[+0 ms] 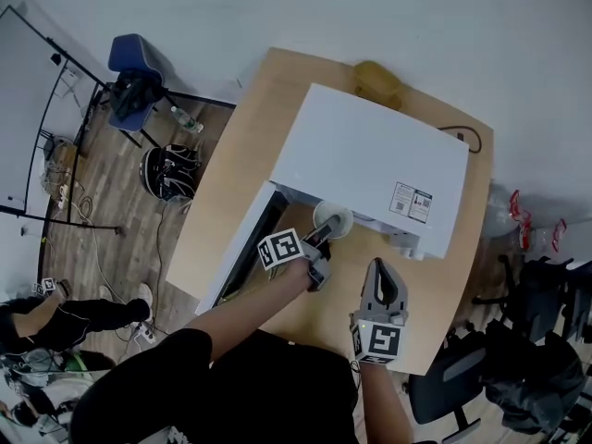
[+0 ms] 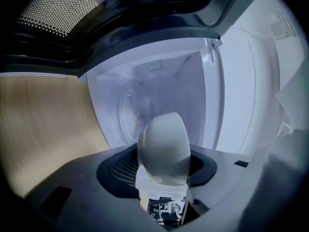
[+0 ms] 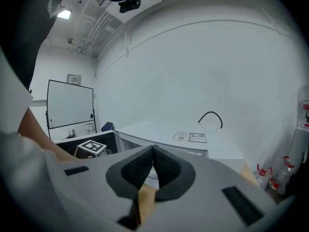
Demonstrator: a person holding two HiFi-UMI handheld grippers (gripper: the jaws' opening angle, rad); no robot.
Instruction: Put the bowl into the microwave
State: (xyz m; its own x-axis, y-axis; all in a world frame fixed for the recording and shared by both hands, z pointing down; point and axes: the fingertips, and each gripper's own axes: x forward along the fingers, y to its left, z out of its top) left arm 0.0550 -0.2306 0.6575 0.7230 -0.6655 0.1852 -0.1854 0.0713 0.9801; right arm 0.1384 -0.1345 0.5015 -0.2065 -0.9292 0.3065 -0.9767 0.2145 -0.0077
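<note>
The white microwave (image 1: 370, 160) stands on the wooden table (image 1: 213, 202) with its door (image 1: 242, 248) swung open to the left. My left gripper (image 1: 322, 237) is shut on the rim of a white bowl (image 1: 333, 218) and holds it at the mouth of the oven. In the left gripper view the bowl (image 2: 164, 149) sits tilted between the jaws of the left gripper (image 2: 164, 178), right before the lit white cavity (image 2: 159, 91), with the door's mesh window (image 2: 72, 13) above left. My right gripper (image 1: 382, 271) is shut and empty, held back over the table's front; its pads (image 3: 140, 166) meet.
A yellow object (image 1: 377, 81) lies behind the microwave, and a black cable (image 1: 467, 137) runs off its back right corner. On the floor left are a blue chair (image 1: 134, 63) and a black bag (image 1: 168, 169). Black chairs (image 1: 541, 340) stand at the right.
</note>
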